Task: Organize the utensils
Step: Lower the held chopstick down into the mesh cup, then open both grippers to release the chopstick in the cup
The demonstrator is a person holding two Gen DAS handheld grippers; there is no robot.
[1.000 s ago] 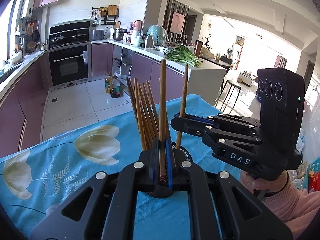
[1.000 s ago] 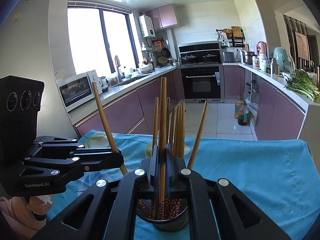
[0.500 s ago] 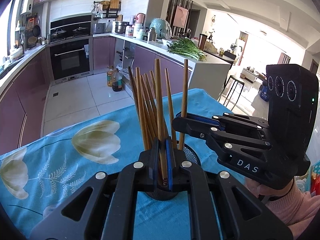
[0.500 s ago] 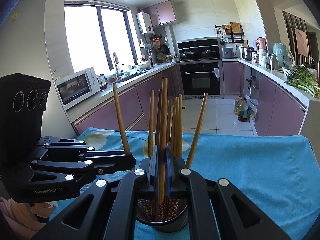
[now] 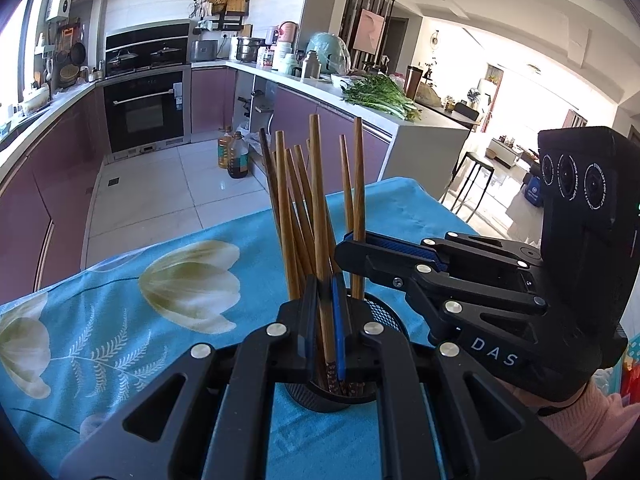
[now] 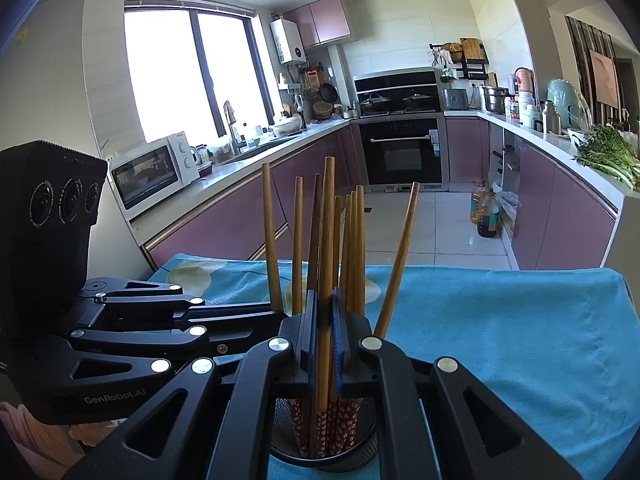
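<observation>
Left gripper (image 5: 325,320) and right gripper (image 6: 325,340) each clamp one wooden chopstick (image 5: 318,216) upright, tips down inside the black mesh holder (image 6: 360,452) near on the blue cloth, presumably for release.

The left claw (image 5: 325,316) is clamped tight, tilted downward, its fingers side by side. The right claw (image 6: 325,332) is likewise pinched closed and angled down. Each reaches in from its own side, tips nearly meeting. A pink sleeve (image 5: 592,424) covers the right wrist.
</observation>
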